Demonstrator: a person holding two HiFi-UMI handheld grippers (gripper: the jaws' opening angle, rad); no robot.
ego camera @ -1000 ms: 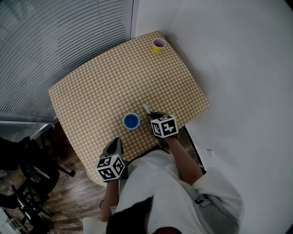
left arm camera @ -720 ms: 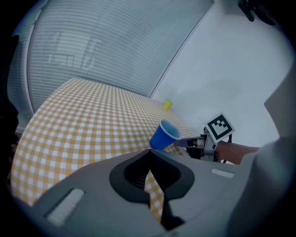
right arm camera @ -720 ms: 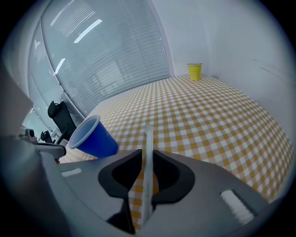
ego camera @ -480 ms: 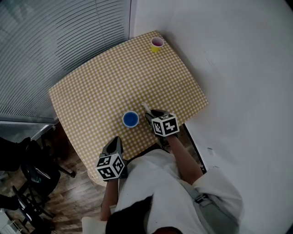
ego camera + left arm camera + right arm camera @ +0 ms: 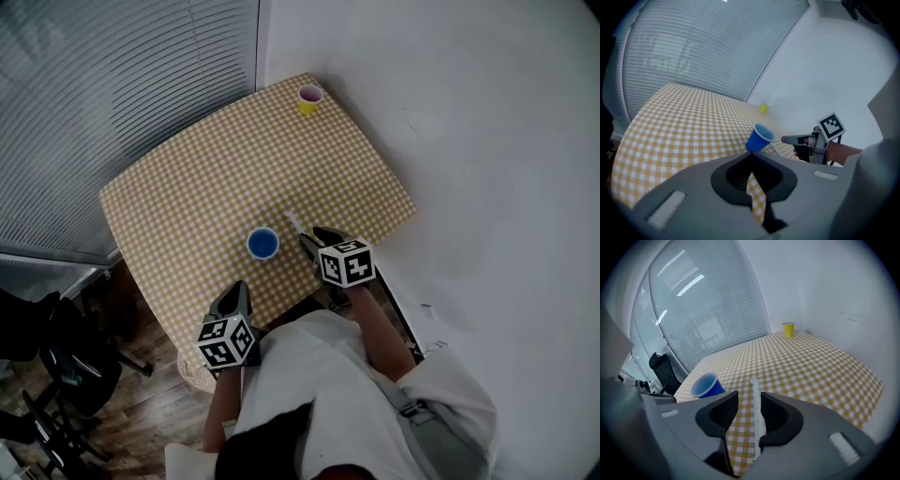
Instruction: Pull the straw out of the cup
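The blue cup [image 5: 263, 244] stands upright on the checked table [image 5: 187, 187], with no straw in it. The pale straw [image 5: 294, 223] lies flat on the cloth just right of the cup. My right gripper [image 5: 314, 239] hovers over the straw's near end with its jaws opening. In the right gripper view the straw [image 5: 753, 385] shows on the cloth through the gap of that gripper [image 5: 749, 395], free of the pads, with the cup [image 5: 707, 385] to the left. My left gripper [image 5: 239, 292] hangs at the table's near edge, shut and empty [image 5: 751, 153], facing the cup [image 5: 759, 137].
A yellow cup [image 5: 308, 98] stands at the table's far corner by the white wall. Window blinds [image 5: 112, 84] run along the left side. Black chairs [image 5: 56, 356] stand on the wood floor at lower left. The person's white sleeve is below the table's near edge.
My right gripper's jaws have spread and it has lifted and drawn back a little from the straw, which stays on the cloth. The left gripper has kept still.
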